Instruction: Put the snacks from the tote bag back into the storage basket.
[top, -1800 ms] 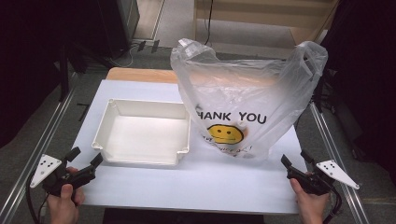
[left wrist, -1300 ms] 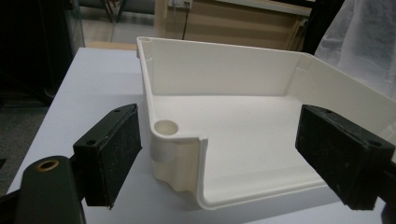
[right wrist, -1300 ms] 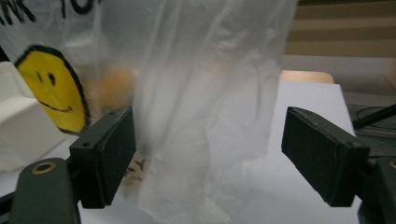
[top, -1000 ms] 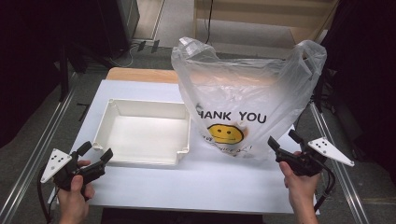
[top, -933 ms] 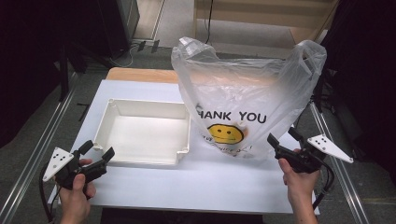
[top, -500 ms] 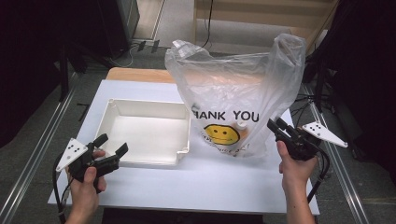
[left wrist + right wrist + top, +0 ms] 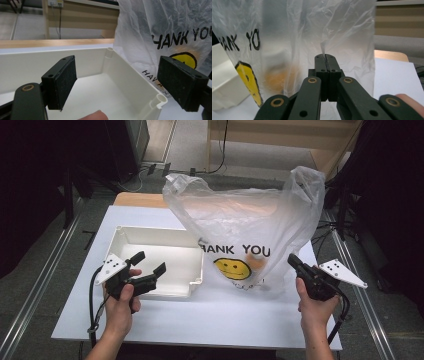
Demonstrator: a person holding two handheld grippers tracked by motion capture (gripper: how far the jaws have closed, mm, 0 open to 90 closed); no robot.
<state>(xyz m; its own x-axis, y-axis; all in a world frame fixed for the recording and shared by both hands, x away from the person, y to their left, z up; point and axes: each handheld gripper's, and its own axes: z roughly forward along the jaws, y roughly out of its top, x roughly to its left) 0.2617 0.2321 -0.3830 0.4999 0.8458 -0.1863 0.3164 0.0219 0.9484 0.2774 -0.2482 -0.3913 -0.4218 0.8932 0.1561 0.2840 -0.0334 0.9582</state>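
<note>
Plastic bag (image 7: 250, 227) stands upright on the right half of the white counter (image 7: 200, 315), printed with THANK YOU and a yellow smiley; something orange shows blurred through the film. Going left to right in the high view: left gripper (image 7: 149, 268) is held above the near left corner of the white tray (image 7: 125, 236), jaws wide apart, nothing between them. Left gripper view looks into the tray over its near rim, the pads (image 7: 62, 80) either side of the tray's interior, bag just beside the tray's right wall. Tray sits left of the bag, the two touching or nearly so; can't tell which. Right gripper (image 7: 295, 262) is at the bag's lower right edge. Its jaws have just been closing, and the right gripper view shows them pressed together on a pinched fold of the bag's film.
</note>
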